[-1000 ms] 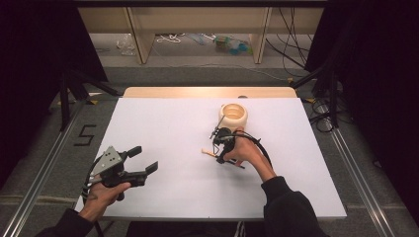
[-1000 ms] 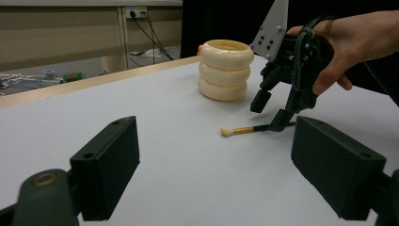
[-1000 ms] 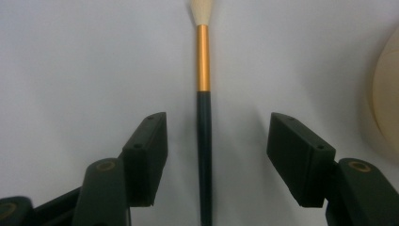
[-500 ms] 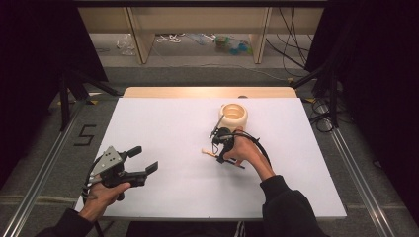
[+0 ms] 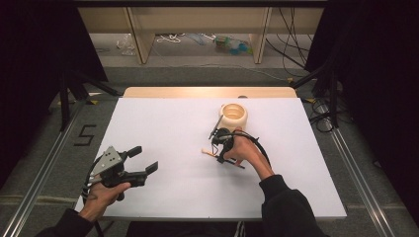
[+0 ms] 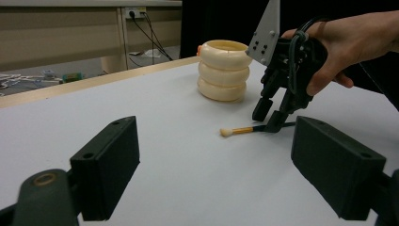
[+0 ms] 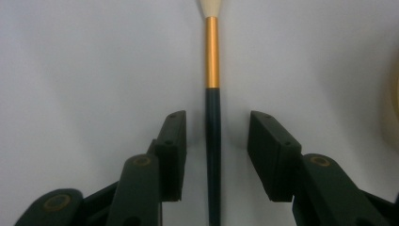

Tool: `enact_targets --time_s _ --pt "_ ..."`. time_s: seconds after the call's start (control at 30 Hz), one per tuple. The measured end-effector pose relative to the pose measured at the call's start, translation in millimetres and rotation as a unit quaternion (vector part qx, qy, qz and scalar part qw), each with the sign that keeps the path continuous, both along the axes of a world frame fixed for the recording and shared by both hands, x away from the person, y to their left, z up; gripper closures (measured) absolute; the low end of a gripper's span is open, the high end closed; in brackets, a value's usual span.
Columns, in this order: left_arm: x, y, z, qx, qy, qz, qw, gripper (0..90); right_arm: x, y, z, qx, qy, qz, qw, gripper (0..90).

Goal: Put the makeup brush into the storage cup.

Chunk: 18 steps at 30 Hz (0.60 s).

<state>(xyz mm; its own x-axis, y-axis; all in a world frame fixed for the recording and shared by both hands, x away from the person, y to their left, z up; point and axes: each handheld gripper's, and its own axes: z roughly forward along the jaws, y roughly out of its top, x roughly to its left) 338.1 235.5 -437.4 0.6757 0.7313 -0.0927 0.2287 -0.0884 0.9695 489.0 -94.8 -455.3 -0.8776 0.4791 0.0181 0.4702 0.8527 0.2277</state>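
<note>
Jaws of the right gripper (image 7: 214, 155) have just been closing around the brush (image 7: 212, 99), dark handle between the pads, not yet pinched; it lies just before the cream holder (image 5: 233, 116). Keep the handle centred, then squeeze gently. Left gripper (image 5: 141, 159) rests open, well apart from the holder

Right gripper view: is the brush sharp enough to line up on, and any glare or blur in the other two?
Right gripper view: brush crisp between the jaws, soft shadow beside it, edges dimmed. Left gripper view: its own jaws slightly soft up close, ringed holder clear. High view: white table bright, surroundings very dark, no glare.
</note>
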Motion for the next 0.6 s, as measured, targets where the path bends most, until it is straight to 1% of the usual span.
enact_targets --time_s 0.03,0.1,0.33,0.4,0.43,0.53,0.6 --pt "0.0 0.0 0.0 0.000 0.000 0.000 1.0000 15.5 -0.3 0.6 0.0 -0.002 0.002 -0.003 1.0000 59.3" --pt "0.2 0.0 -0.1 -0.001 0.000 0.000 1.0000 15.5 0.3 0.4 -0.7 -0.002 -0.001 0.004 1.0000 60.5" --pt "0.2 0.0 -0.1 -0.001 0.000 0.000 1.0000 15.5 -0.2 1.7 -0.7 -0.012 0.000 -0.001 0.9999 62.8" --pt "0.2 0.0 0.0 -0.001 0.000 0.000 1.0000 15.5 0.3 1.3 -0.9 -0.012 -0.002 0.003 0.9999 63.6" --pt "0.2 0.0 -0.1 -0.001 0.000 0.000 1.0000 15.5 -0.1 1.8 -0.6 -0.014 -0.001 -0.003 0.9999 64.0" --pt "0.2 -0.1 -0.1 -0.001 0.000 0.000 1.0000 15.5 0.1 1.9 -0.8 -0.014 -0.002 0.002 0.9999 64.6" --pt "0.3 0.0 -0.1 -0.001 0.000 0.000 1.0000 15.5 -0.7 3.0 -0.5 -0.017 -0.004 -0.001 0.9999 65.5"
